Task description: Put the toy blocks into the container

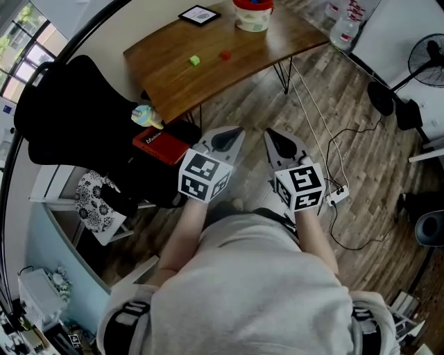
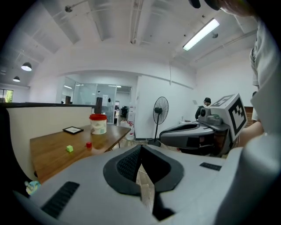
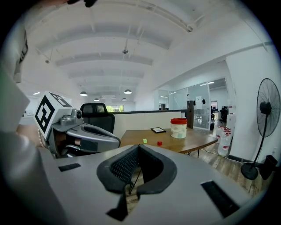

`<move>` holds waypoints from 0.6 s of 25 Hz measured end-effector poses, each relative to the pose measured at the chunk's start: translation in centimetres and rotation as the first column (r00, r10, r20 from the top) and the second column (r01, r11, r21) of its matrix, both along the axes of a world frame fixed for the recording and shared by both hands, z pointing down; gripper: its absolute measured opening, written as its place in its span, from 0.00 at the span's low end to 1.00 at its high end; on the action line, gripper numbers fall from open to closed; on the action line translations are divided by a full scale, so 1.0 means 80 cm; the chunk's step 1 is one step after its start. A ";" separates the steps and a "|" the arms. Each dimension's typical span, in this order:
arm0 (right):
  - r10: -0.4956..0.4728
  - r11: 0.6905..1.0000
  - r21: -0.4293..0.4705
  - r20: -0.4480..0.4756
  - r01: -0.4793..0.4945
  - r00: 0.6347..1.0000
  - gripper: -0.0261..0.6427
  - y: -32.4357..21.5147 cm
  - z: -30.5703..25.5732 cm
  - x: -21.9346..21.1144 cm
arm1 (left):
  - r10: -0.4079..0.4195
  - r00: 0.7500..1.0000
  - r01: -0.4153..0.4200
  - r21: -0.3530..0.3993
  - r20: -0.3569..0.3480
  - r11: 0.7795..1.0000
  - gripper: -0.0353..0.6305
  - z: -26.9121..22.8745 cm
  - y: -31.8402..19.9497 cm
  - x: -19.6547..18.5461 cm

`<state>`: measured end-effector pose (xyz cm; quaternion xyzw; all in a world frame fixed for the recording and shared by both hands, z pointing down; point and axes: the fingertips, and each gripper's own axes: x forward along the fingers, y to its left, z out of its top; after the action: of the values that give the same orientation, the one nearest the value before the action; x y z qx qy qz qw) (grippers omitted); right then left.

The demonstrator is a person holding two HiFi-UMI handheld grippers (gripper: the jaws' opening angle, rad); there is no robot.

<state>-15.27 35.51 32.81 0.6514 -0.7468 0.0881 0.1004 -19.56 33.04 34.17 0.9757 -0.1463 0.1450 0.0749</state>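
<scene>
In a plank-floored office, a wooden counter (image 1: 208, 76) bears a green block (image 1: 194, 61), a red block (image 1: 225, 55) and, farther back, the container (image 1: 252, 15). The left tool (image 1: 231, 133) and right tool (image 1: 272, 136) are closed and empty, well short of it. Only the head view shows a floor cable (image 1: 326, 156); only the gripper views show ceiling lights (image 2: 201, 34).

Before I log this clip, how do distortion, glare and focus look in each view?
Head view: fisheye curve, dark arc across the left corner, table evenly lit and sharp. Left gripper view: strong barrel bend, ceiling strip light blown out. Right gripper view: black round vignette, green block and red block tiny but distinct.
</scene>
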 end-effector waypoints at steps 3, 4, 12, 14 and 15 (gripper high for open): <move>0.009 1.000 -0.007 0.004 -0.009 1.000 0.06 -0.009 0.004 -0.013 | 0.008 1.000 -0.008 -0.003 0.022 1.000 0.08 0.005 -0.008 -0.011; 0.012 1.000 -0.009 0.006 -0.012 1.000 0.06 -0.010 0.004 -0.017 | 0.012 1.000 -0.012 -0.006 0.025 1.000 0.08 0.006 -0.010 -0.015; 0.033 0.998 -0.048 0.015 -0.032 0.999 0.06 -0.017 0.017 -0.023 | 0.011 0.998 -0.009 -0.033 0.058 0.999 0.40 0.020 -0.025 -0.026; 0.035 0.998 -0.059 0.013 -0.034 0.999 0.06 -0.022 0.022 -0.021 | 0.011 0.998 -0.009 -0.038 0.057 0.999 0.40 0.023 -0.031 -0.026; 0.034 0.997 -0.067 0.012 -0.033 0.999 0.06 -0.024 0.026 -0.020 | 0.010 0.998 -0.008 -0.047 0.054 0.999 0.40 0.026 -0.034 -0.025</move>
<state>-16.89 33.55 34.89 0.6594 -0.7332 0.1191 0.1158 -21.55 30.31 36.21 0.9700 -0.1405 0.1751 0.0929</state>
